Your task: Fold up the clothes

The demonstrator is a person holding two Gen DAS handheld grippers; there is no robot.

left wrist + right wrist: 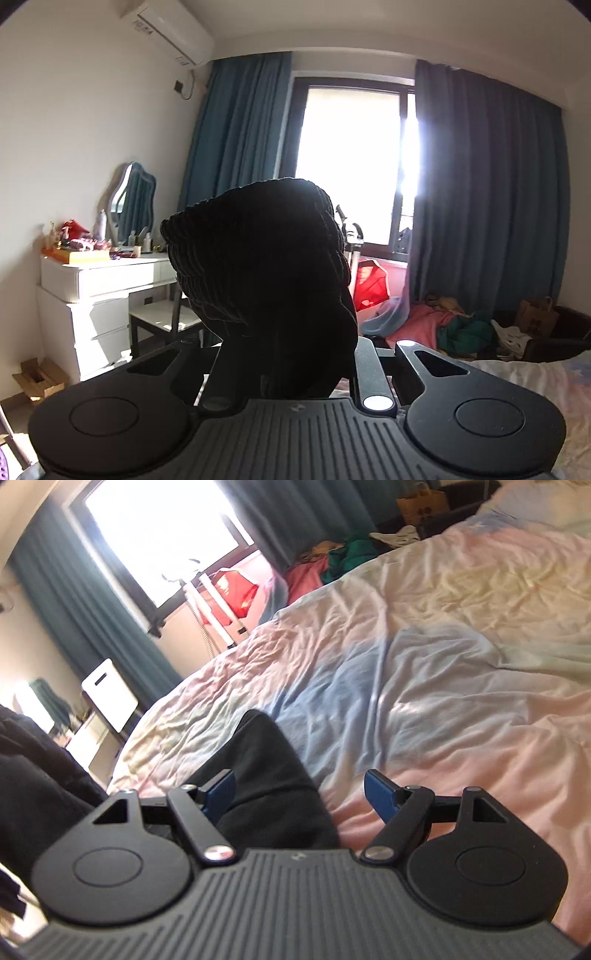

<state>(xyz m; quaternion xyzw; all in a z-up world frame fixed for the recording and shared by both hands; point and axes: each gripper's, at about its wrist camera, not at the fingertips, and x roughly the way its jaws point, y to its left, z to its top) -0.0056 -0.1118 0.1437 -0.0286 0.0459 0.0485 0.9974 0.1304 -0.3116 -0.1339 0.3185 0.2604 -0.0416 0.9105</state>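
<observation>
A black ribbed knit garment is pinched in my left gripper and stands up in front of the camera, held in the air and hiding the fingertips. In the right wrist view, more of the black garment lies on the bed between the blue pads of my right gripper, which is open. The cloth touches the left pad and stays apart from the right one. Further black cloth hangs at the left edge.
The bed has a wrinkled pastel sheet. A white dressing table with a mirror and a stool stands left. A clothes pile lies under the blue curtains by the window. A cardboard box sits on the floor.
</observation>
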